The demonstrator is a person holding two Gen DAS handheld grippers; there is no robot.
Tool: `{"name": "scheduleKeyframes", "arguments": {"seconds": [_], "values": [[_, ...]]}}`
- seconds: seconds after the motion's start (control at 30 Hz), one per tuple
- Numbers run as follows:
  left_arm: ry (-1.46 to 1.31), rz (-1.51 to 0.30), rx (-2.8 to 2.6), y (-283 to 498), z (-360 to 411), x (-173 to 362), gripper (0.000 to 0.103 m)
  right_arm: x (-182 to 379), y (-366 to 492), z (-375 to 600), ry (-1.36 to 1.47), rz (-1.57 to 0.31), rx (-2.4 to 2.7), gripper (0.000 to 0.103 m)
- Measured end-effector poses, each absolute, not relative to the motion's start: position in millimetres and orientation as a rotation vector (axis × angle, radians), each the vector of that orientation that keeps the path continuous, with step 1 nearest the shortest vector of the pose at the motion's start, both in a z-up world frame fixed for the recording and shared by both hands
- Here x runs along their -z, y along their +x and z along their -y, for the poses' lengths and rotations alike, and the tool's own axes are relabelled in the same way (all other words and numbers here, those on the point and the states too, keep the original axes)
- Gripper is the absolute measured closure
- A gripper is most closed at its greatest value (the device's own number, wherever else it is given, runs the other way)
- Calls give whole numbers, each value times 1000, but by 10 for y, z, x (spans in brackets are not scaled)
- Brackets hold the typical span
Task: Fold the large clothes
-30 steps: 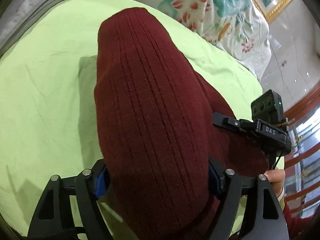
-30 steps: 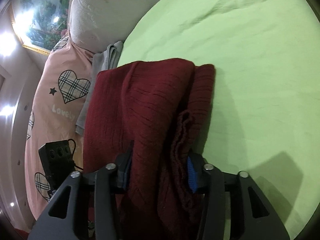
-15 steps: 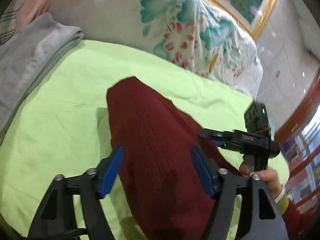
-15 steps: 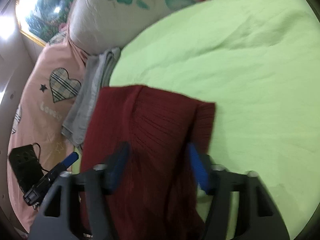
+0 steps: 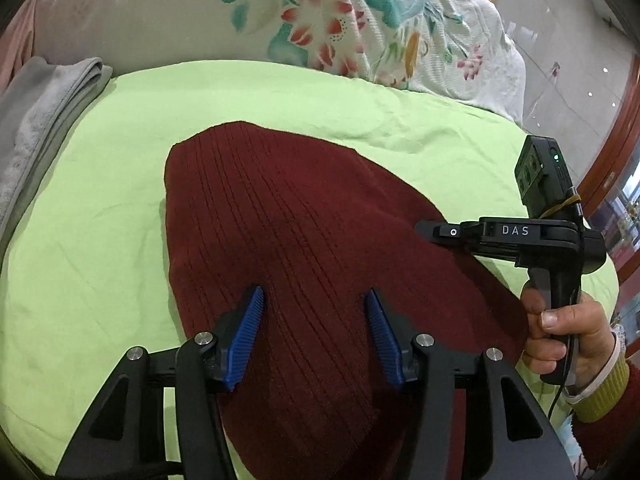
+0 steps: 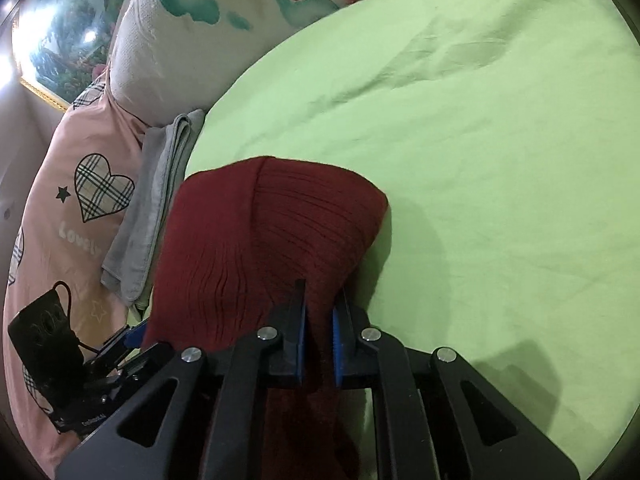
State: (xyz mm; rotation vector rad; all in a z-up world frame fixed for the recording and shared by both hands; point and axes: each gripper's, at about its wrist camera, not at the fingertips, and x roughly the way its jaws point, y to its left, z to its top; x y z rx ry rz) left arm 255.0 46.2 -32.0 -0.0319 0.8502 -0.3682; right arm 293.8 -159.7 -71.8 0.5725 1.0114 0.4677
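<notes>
A dark red ribbed knit sweater (image 5: 304,240) lies folded on the light green bed sheet (image 5: 80,240). My left gripper (image 5: 316,304) is open above its near part, blue pads apart and not holding the cloth. My right gripper (image 6: 320,312) is shut on a fold of the sweater (image 6: 272,232) at its near right edge. In the left wrist view the right gripper (image 5: 436,230) shows from the side at the sweater's right edge, held by a hand (image 5: 560,328).
A folded grey towel (image 5: 36,120) lies at the sheet's left edge. A floral pillow (image 5: 320,20) sits behind the sheet. A pink bedcover with plaid hearts (image 6: 80,208) is at the left. Bare green sheet (image 6: 500,160) lies right of the sweater.
One second ago both grippers held the sweater. They opened and drew back. Now the left stays open above it and the right has shut on the sweater's edge.
</notes>
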Motion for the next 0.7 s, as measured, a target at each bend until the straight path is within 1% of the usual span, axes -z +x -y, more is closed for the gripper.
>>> {"name": "scheduleKeyframes", "arguments": {"seconds": [0.03, 0.17, 0.27, 0.3, 0.37, 0.53, 0.7], "values": [[-10, -847, 360, 2524, -450, 340, 48, 701, 2944, 1602, 566, -1010, -459, 90], [1, -847, 348, 2502, -445, 278, 47, 594, 2890, 1613, 534, -1010, -417, 72], [-108, -837, 365, 2395, -627, 143, 48, 418, 2726, 1739, 521, -968, -399, 68], [-134, -831, 366, 2320, -694, 110, 49, 356, 2657, 1778, 514, -949, -390, 64], [-176, -810, 355, 2104, -824, 58, 49, 233, 2488, 1866, 522, -907, -390, 61], [-207, -770, 321, 1518, -976, 49, 49, 137, 2139, 1754, 541, -888, -484, 60], [-145, -794, 326, 1113, -861, 209, 45, 190, 1939, 1462, 534, -932, -599, 60]]}}
